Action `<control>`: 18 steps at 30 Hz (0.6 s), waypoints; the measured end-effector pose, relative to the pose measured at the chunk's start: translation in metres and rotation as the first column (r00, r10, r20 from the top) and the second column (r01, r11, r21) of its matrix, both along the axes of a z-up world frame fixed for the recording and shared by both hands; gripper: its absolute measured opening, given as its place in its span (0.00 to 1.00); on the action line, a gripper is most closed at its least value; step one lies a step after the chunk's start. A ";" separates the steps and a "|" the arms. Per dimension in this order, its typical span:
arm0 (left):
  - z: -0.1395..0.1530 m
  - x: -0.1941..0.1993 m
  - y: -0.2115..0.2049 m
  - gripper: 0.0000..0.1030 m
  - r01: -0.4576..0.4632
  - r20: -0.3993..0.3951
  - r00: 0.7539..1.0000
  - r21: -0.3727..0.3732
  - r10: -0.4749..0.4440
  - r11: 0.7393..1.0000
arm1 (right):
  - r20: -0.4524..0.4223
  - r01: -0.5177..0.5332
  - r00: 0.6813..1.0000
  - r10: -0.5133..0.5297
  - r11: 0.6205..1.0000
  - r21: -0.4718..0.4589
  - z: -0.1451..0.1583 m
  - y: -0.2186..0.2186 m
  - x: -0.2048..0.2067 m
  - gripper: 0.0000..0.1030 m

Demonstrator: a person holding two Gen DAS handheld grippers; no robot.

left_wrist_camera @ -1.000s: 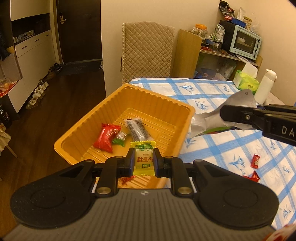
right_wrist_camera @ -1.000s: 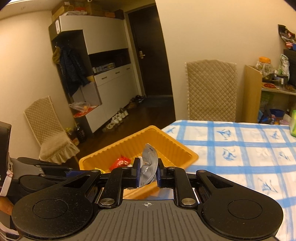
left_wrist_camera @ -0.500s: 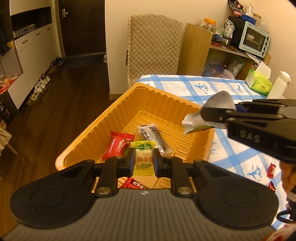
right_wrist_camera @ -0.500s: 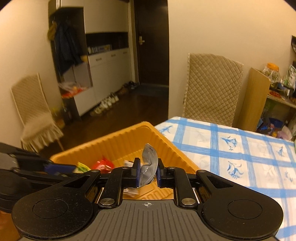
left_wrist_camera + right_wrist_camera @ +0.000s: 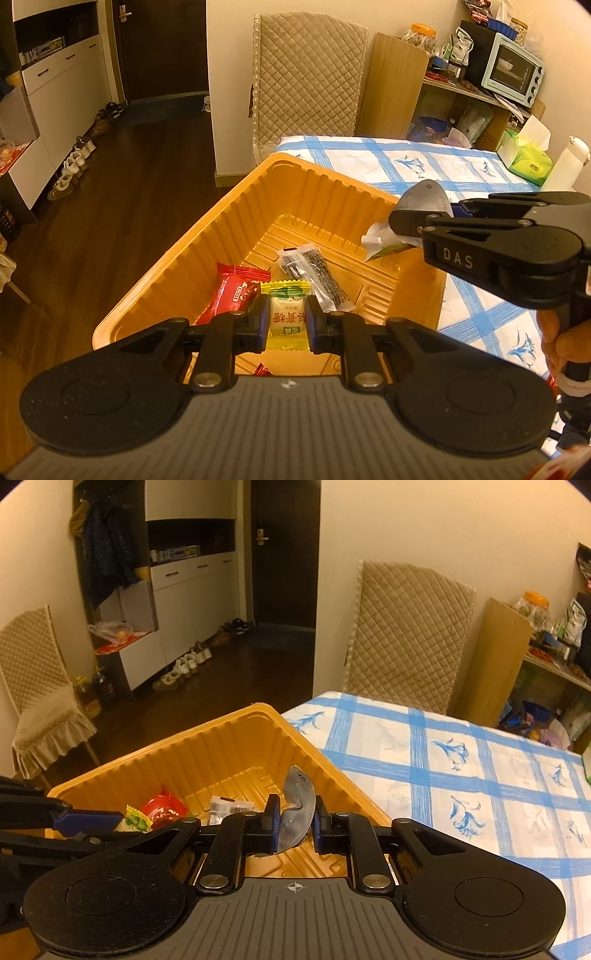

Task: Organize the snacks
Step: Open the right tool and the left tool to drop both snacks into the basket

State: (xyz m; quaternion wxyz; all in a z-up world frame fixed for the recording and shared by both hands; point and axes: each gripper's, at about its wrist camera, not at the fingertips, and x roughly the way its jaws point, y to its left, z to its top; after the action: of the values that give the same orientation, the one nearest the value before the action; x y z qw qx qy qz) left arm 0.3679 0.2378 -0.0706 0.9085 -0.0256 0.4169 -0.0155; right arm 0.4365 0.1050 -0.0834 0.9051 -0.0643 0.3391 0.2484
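Bench [image 5: 480,775] with blue-check cloth, orange tray [image 5: 229,236] sitting at its corner edge, part overhanging the floor side. Tray already has a red snack packet [image 5: 236,291] and a clear packet with dark sticks [image 5: 314,273] on its bottom, lying close together.

Step in hand, judged: dropping two more snacks into the tray, both carried over it at once. Right gripper [image 5: 410,225] is clamped on a silver foil pouch [image 5: 421,199], which hangs above the tray's right wall. Left gripper [image 5: 286,321] is clamped on a yellow-green candy packet [image 5: 286,317], held over the near part of the tray, above the red packet.

Next move likely calls for parting each gripper so the packets fall inside the walls; the silver pouch sits near the rim, so it probably wants nudging further inward first or it could land on the bench
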 end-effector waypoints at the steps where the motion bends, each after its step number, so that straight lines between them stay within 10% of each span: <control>1: -0.001 0.000 0.000 0.18 0.001 -0.001 1.000 0.000 -0.001 1.000 | -0.007 -0.002 1.000 0.002 1.000 0.006 0.000 0.000 0.001 0.17; 18: -0.005 0.003 -0.001 0.18 -0.009 -0.019 1.000 -0.003 0.009 1.000 | -0.095 -0.007 0.995 0.020 0.991 0.136 0.008 -0.008 -0.006 0.36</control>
State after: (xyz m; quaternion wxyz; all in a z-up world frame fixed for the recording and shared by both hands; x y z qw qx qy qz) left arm 0.3712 0.2368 -0.0760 0.9046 -0.0289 0.4252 -0.0118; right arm 0.4309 0.0973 -0.0753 0.8884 0.0072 0.3640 0.2796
